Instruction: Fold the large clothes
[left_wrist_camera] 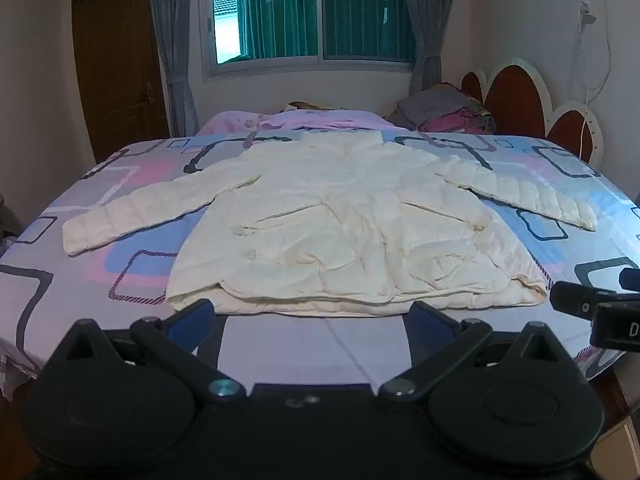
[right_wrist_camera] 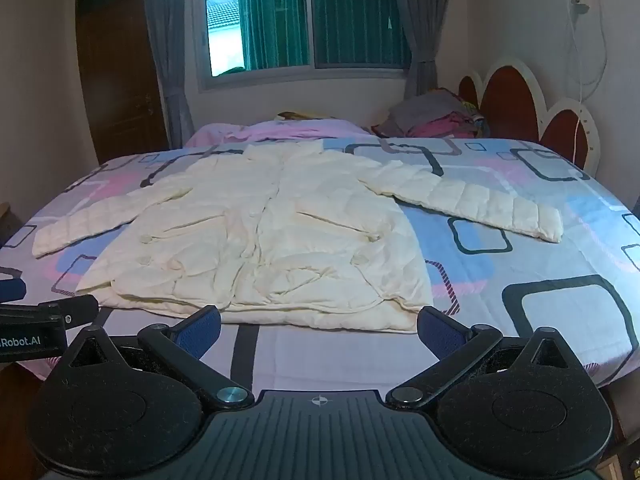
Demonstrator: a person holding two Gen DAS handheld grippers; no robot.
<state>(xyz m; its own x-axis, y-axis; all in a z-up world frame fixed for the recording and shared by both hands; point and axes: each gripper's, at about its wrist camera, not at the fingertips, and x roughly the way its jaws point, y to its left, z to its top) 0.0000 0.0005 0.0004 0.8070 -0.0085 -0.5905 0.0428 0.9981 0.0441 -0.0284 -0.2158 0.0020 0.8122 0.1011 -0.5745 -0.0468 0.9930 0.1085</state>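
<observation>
Nearest to us in the left wrist view is the left gripper (left_wrist_camera: pixel 312 316), jaws spread wide with nothing between them, blue fingertips (left_wrist_camera: pixel 192 320) hanging over the near edge of the bed (left_wrist_camera: pixel 48 280), just short of the jacket hem. Same picture on the right wrist view: right gripper (right_wrist_camera: pixel 318 324) is spread wide and empty, pads (right_wrist_camera: pixel 200 328) over the sheet just near of the hem. Each gripper shows at the edge of the other's view, so we have them side by side and apart. The cream puffer jacket (left_wrist_camera: pixel 344 232) lies flat in the middle of the bed, front up, collar at the far side, hem at the near side. Both sleeves are spread outward: left sleeve (left_wrist_camera: pixel 148 212) angles toward the near left, right sleeve (left_wrist_camera: pixel 532 200) toward the near right. The body is wrinkled, and the near hem is slightly bunched at its right corner. The bedsheet is patterned with pink, blue and dark rounded squares. At the far right sits a pile of clothes (left_wrist_camera: pixel 444 114) beside the red-and-white headboard (left_wrist_camera: pixel 520 96). On the far wall we see a window (left_wrist_camera: pixel 308 16) with teal curtains behind it and grey drapes on both sides. A brown door (left_wrist_camera: pixel 116 64) stands at the far left.
</observation>
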